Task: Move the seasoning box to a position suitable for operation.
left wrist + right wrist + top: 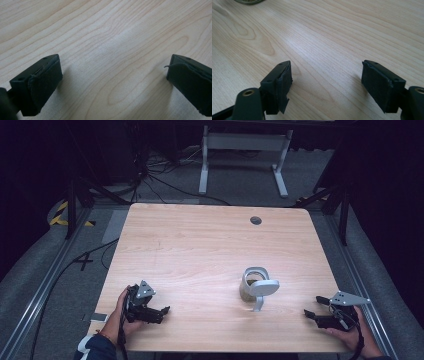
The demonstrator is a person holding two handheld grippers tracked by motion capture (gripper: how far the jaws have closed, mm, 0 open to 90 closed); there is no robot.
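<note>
Left gripper at seven o'clock and right gripper at five o'clock, both spread and empty; between them, right of centre, stood a white-handled cup-like object, probably rigid and light, best gripped by its handle

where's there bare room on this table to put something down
Most of the table is bare: the whole far half up to the grommet hole, and the near strip between the left gripper and the white-handled cup. Tighter spot: between that cup and the right gripper.
</note>
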